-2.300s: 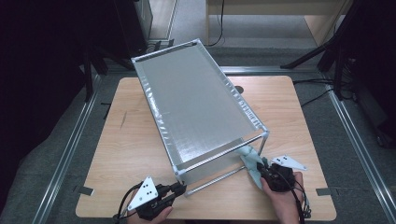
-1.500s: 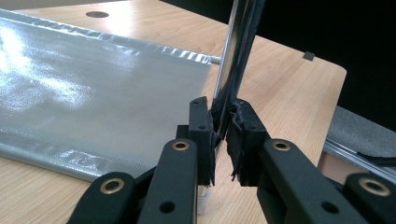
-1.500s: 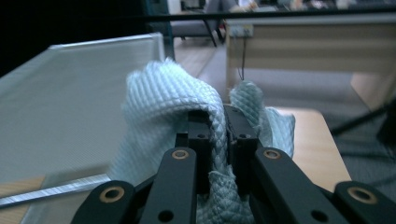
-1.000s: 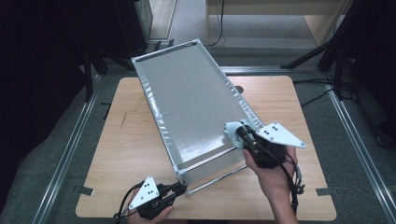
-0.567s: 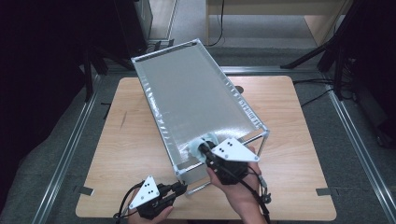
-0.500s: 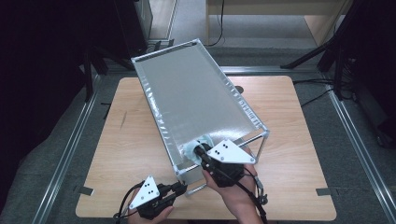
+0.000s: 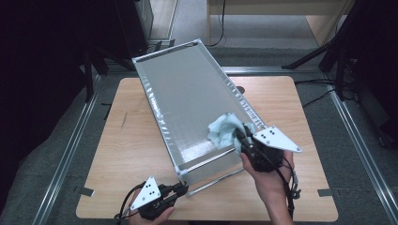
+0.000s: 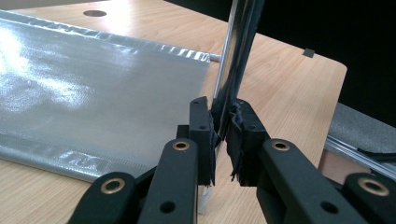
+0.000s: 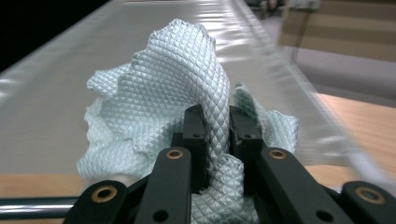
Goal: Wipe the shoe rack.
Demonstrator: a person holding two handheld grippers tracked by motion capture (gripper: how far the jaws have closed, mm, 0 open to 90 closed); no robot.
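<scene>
A wooden worktop [image 7: 131, 154] seen from above carries a long silver rack [image 7: 187, 93], a metal-framed shelf with a shiny grey cover, lying at an angle from the near middle toward the far left. The person's right hand [image 7: 270, 176] comes in from the bottom right and holds the right gripper [image 7: 237, 136] against the near right part of the rack's top. Its fingers [image 9: 196, 135] are clamped on a pale blue cloth [image 7: 225, 130] with a quilted diamond weave; in the right gripper view the cloth [image 9: 163, 93] bunches up between the two black fingers and spills out to both sides, resting on the silver surface close to the rack's right rim. The jaws have just been opening a little, yet the cloth is pinched between them. At the bottom left the left gripper [image 7: 180, 189] lies low over the worktop, at the rack's near corner. In the left gripper view its fingers [image 8: 201, 130] are closed on a chrome leg [image 8: 236, 60] of the rack, which rises between them, with the silver cover [image 8: 93, 93] stretching away to the left.
</scene>
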